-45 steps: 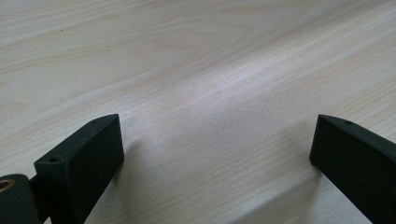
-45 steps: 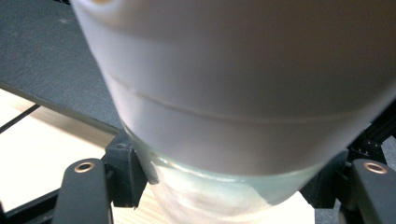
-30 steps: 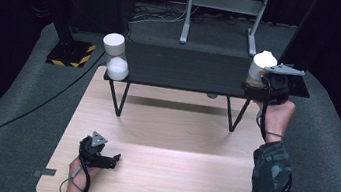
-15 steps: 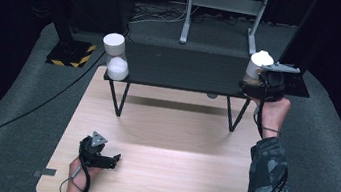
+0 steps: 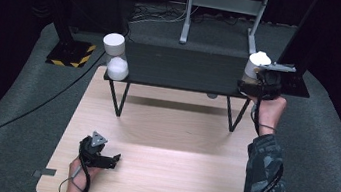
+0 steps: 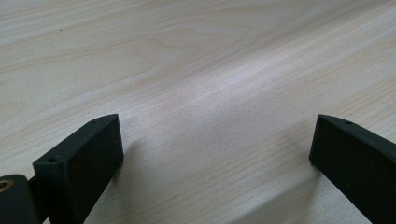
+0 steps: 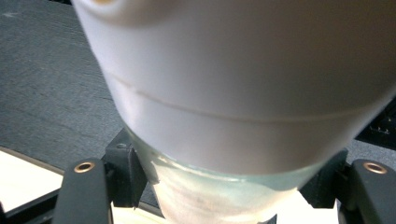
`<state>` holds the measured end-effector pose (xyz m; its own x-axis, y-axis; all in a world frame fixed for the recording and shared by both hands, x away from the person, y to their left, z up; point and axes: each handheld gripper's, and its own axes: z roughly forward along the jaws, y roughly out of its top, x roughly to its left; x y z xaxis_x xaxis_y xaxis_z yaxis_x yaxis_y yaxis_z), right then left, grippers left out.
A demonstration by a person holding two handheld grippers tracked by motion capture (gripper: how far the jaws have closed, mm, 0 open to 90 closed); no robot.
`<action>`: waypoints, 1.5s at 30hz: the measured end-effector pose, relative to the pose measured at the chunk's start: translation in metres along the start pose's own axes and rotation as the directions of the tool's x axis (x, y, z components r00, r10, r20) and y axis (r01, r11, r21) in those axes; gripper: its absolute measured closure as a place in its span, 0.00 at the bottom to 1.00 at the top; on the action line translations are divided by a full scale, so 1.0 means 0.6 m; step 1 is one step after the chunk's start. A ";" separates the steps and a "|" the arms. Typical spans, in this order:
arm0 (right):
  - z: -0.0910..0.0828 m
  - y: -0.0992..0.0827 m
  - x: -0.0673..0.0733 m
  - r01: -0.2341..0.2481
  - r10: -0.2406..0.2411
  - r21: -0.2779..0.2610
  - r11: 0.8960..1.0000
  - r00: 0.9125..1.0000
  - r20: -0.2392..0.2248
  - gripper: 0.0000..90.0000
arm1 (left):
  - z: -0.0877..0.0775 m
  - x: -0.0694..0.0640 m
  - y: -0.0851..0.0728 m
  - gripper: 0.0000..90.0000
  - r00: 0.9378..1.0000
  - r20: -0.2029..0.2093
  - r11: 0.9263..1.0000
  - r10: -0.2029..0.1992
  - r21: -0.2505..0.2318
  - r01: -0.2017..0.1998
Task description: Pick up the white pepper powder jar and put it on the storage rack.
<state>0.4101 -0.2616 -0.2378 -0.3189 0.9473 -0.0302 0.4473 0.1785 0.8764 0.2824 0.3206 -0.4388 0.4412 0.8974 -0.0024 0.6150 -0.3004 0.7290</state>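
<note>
White plastic is crowding my right gripper (image 7: 224, 196) view: I'm clamping a white-capped bottle (image 7: 243, 93), its base hidden; my left gripper (image 6: 215, 163) is gaping.

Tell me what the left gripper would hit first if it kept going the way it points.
Probably the wooden tabletop: the left gripper stands open and aims low across bare wood.

We find no readable text, label, brand or number anywhere; only yellow-black hazard stripes (image 5: 70, 55) on the far-left floor base.
</note>
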 end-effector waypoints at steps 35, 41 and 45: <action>0.002 -0.023 -0.006 -0.028 0.028 -0.048 0.998 1.000 -0.012 0.33 | 0.000 -0.001 0.000 0.03 1.000 -0.002 1.000 0.004 0.001 -0.004; 0.002 -0.027 0.005 -0.041 0.041 -0.053 0.998 0.999 0.000 0.05 | 0.000 -0.001 0.000 0.03 1.000 -0.002 1.000 0.003 0.000 -0.003; -0.018 -0.032 0.021 -0.026 0.027 -0.055 0.998 0.999 0.016 0.00 | 0.000 0.000 0.000 0.03 1.000 -0.001 1.000 0.004 0.001 -0.004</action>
<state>0.3886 -0.2561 -0.2495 -0.2928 0.9561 -0.0140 0.4089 0.1384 0.9020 0.2822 0.3205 -0.4386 0.4431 0.8965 0.0010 0.6137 -0.3042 0.7286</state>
